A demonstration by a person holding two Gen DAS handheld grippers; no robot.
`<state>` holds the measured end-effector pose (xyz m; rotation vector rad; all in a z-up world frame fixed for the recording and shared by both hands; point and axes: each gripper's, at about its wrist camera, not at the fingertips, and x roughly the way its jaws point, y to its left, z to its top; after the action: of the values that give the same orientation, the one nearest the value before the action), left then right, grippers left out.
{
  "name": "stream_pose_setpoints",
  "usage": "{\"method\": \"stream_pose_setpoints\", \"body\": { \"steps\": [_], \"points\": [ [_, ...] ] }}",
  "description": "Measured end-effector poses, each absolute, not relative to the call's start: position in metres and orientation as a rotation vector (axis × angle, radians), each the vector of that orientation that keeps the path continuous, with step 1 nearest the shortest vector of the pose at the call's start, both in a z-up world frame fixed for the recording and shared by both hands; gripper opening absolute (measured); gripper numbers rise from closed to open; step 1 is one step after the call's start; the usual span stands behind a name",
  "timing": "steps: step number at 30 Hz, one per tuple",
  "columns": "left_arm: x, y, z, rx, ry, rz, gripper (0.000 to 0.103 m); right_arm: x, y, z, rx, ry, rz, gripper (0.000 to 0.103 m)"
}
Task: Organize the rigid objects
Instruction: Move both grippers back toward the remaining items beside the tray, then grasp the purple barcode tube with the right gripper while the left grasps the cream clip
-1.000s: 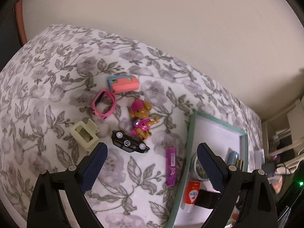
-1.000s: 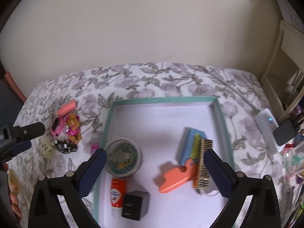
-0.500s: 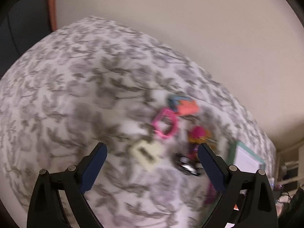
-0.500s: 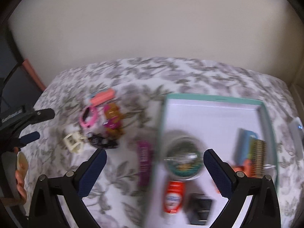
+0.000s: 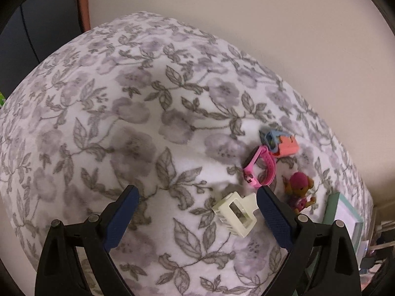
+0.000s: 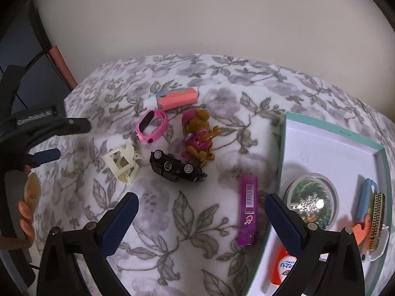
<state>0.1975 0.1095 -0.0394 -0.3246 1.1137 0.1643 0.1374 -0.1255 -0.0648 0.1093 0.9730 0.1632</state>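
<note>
Lying loose: a cluster of small things on the floral blanket (image 6: 187,224), left of the tray (image 6: 333,133).
Hair clip: cream hair clip (image 5: 236,213) sits between the left gripper's (image 5: 196,198) spread fingers, close by the right-hand one; in the right wrist view the hair clip (image 6: 122,161) is the leftmost of the cluster.
Toy car: black toy car (image 6: 176,167) lies on its side, just right of the clip, wheels showing.
Watch: pink watch (image 6: 151,125) lies behind the clip and car, strap looped; from the left wrist view the watch (image 5: 259,166) sits just beyond the right-hand finger.
Dog figure: brown dog figure (image 6: 198,137) in a pink outfit lies just right of the watch, near the car.
Blue and coral item: farthest back in the cluster, a flat blue and coral piece (image 6: 176,98), what it is I cannot tell.
Purple tube: purple tube (image 6: 247,209) with a barcode lies lengthwise beside the tray's left wall.
Tray contents: round tin (image 6: 311,197), orange and white tube (image 6: 284,266), blue piece (image 6: 365,199) and gold comb-like piece (image 6: 375,222) inside the tray.
Left gripper: fingers released and wide apart, grasping nothing, low over the blanket.
Right gripper: right gripper (image 6: 201,204) above the blanket, fingers (image 6: 118,222) wide apart and empty, car and tube ahead between them.
Backdrop: plain beige wall (image 6: 209,17) behind the bed.
</note>
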Motion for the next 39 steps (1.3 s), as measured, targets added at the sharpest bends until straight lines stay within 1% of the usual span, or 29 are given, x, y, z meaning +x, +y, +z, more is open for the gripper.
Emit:
{"method": "stream_pose_setpoints", "body": {
  "steps": [14,19,27,29,31,36,39],
  "points": [
    [0.221,0.080,-0.077,-0.348,1.152,0.092,0.096,0.157,-0.143,-0.073,0.175,0.974,0.166,0.103],
    [0.226,0.068,-0.085,-0.293,1.173,0.075,0.096,0.164,-0.148,-0.077,0.176,0.992,0.153,0.103],
    [0.229,0.060,-0.088,-0.206,1.187,0.095,0.096,0.170,-0.141,-0.075,0.099,1.008,0.141,0.103],
    [0.230,0.059,-0.088,-0.197,1.187,0.083,0.092,0.172,-0.136,-0.074,0.065,1.012,0.156,0.103],
    [0.232,0.057,-0.091,-0.194,1.196,0.070,0.082,0.174,-0.131,-0.075,0.032,1.017,0.163,0.103],
    [0.233,0.058,-0.096,-0.189,1.211,0.058,0.076,0.183,-0.122,-0.083,-0.044,1.059,0.169,0.103],
    [0.233,0.056,-0.098,-0.173,1.218,0.051,0.075,0.190,-0.121,-0.090,-0.059,1.090,0.174,0.103]
  ]
}}
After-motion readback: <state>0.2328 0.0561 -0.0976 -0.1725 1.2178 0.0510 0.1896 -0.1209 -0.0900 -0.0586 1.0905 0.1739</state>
